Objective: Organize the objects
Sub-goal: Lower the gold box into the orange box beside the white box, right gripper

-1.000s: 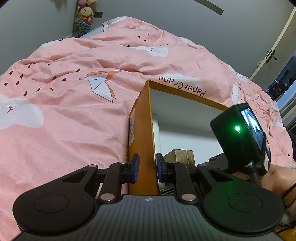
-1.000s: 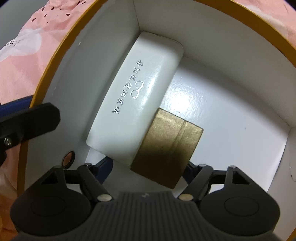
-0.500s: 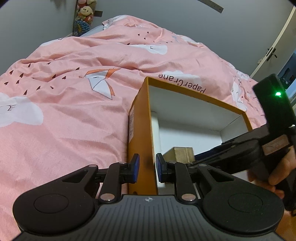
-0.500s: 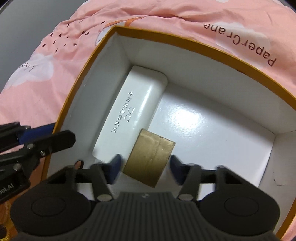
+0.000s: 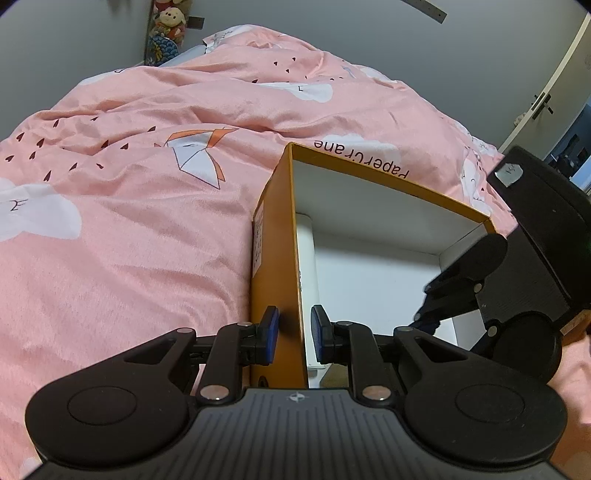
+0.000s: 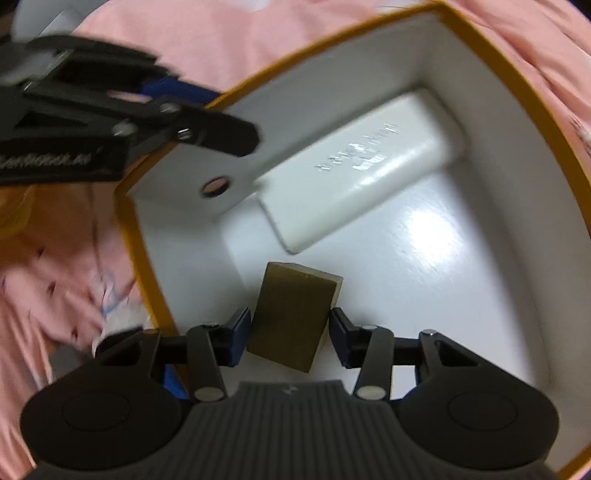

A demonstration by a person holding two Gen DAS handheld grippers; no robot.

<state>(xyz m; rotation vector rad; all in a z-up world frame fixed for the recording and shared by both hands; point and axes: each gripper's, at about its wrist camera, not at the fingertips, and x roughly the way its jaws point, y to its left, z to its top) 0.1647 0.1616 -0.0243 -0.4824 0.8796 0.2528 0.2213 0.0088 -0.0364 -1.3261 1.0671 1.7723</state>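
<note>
A small gold box [image 6: 295,317] stands tilted inside the orange box [image 6: 373,27], near a white case [image 6: 369,170].

White case [image 6: 364,173] lettering blurred, illegible; box [image 6: 576,476] corner cut off.

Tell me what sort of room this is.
Most likely a bedroom: a pink duvet with cloud and paper-crane prints covers a bed, stuffed toys sit at its far end, and a door is in the wall behind.

Right gripper [image 6: 290,334], jaws just closing, brackets a small gold-brown rectangular box [image 6: 293,315] near the front wall of an orange-rimmed, white-lined cardboard box [image 6: 480,110]. A white glossy oblong case [image 6: 364,168] lies along its far wall. Left gripper [image 6: 173,96] clamps the left wall.
</note>
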